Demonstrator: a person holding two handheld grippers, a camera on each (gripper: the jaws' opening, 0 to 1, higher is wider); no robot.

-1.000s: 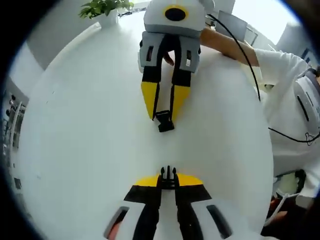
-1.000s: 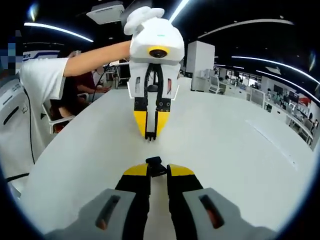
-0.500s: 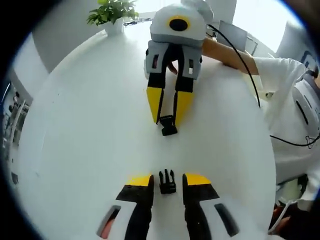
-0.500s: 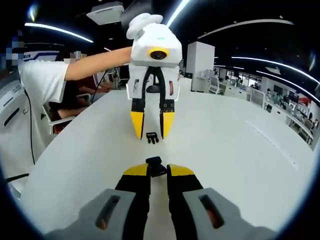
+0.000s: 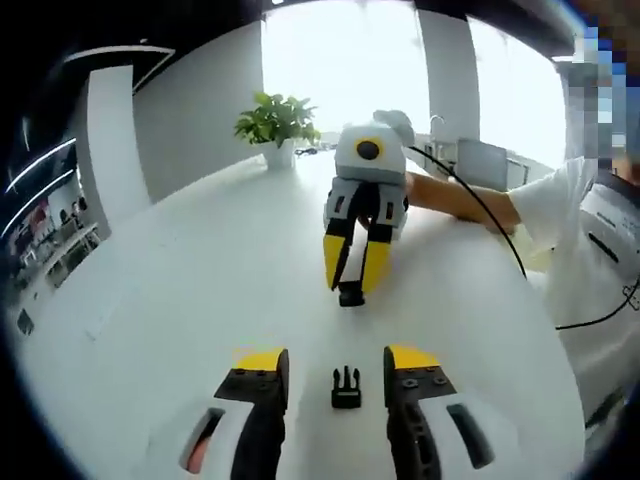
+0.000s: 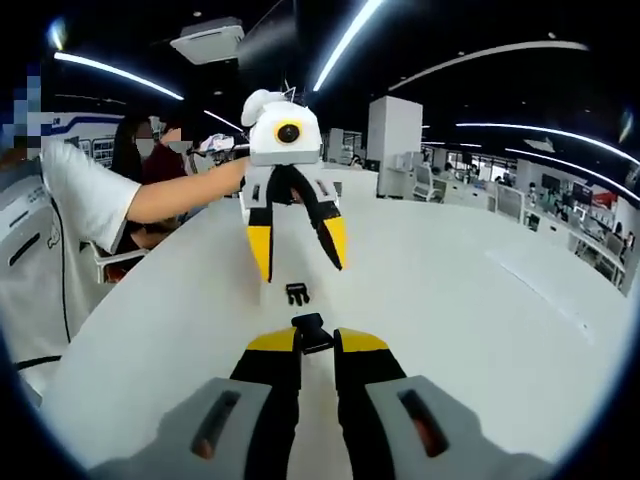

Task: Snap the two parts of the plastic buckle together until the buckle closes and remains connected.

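Left gripper (image 5: 336,358) jaws spread wide, holding nothing; pronged buckle half (image 5: 346,387) lying free on white table (image 5: 190,290), lower centre. Right gripper (image 6: 318,338) clamped on socket half (image 6: 312,332).

Two buckle halves (image 5: 346,387) (image 5: 351,295), two tongs (image 5: 335,362) (image 6: 318,342), one potted plant (image 5: 276,122).

A round white table (image 5: 180,300) fills the foreground; a potted plant (image 5: 277,122) stands at 11 o'clock (bright windows behind), ceiling strip lights (image 6: 345,40) overhead.
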